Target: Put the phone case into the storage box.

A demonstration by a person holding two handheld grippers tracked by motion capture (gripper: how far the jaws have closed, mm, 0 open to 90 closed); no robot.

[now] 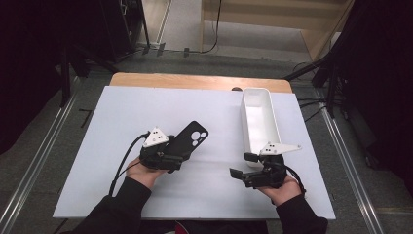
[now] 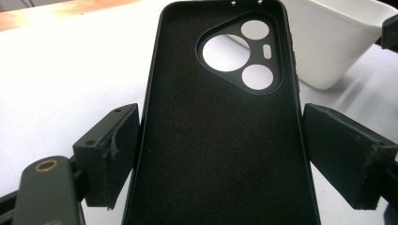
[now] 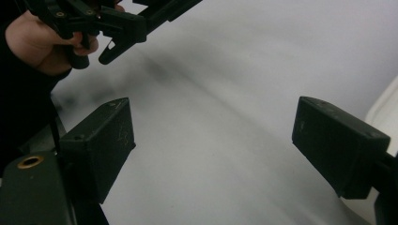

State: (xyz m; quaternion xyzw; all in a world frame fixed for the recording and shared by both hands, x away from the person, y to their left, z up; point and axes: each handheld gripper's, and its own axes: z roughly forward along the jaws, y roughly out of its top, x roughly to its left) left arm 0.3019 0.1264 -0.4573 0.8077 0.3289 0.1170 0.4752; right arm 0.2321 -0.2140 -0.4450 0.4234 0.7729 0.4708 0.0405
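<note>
A white table carries a long white bin at its far right side. Left of the bin, near the table's middle, the left gripper clamps a black phone case by its long edges, inner side up. Just below the bin, the right gripper stands spread wide, holding nothing.

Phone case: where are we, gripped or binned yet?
Done: left gripper has its jaws closed on the black phone case, inner side up. In hand: case sits left of the white bin, not in it. Left: probably placing it there. Right gripper open, holding nothing.
</note>
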